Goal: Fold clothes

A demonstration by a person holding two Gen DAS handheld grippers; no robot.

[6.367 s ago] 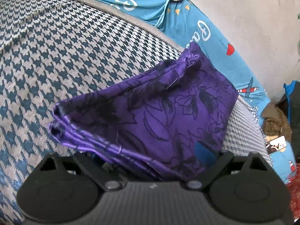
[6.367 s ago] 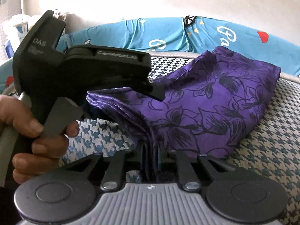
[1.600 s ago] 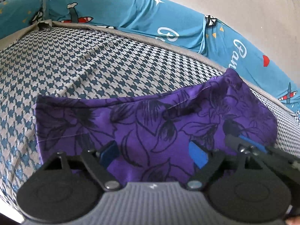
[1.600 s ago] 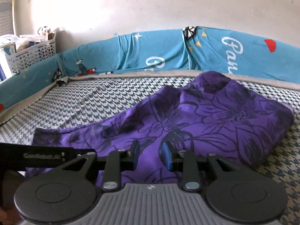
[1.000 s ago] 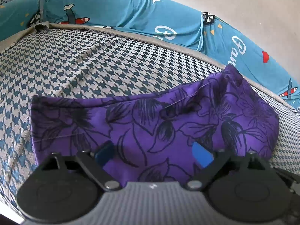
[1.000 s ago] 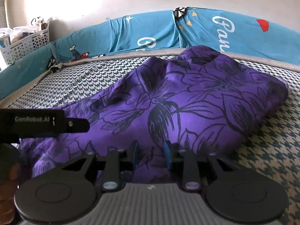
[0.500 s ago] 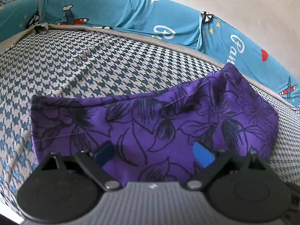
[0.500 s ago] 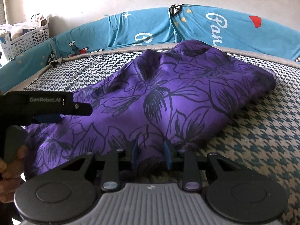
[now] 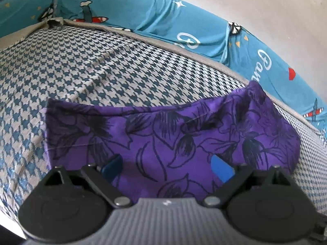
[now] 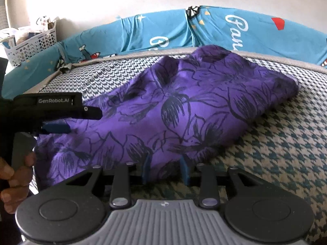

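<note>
The folded purple garment point(image 10: 184, 110) lies on the houndstooth bed point(image 10: 286, 153), long axis left-near to right-far, just ahead of both the left gripper point(image 9: 167, 166) and right gripper point(image 10: 166, 168), jaws apart, empty

Bright daylight, glaring on the wall point(image 10: 51, 2) upper left in the right wrist view, washing it out. Strong fisheye bending and dark corners. Slightly soft throughout. Sheen on the purple floral cloth point(image 10: 184, 106); soft shadow under its edge.

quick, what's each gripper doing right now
Left gripper: open, empty, over the folded purple floral cloth.
Right gripper: open, holding nothing, at that cloth's near edge.
</note>
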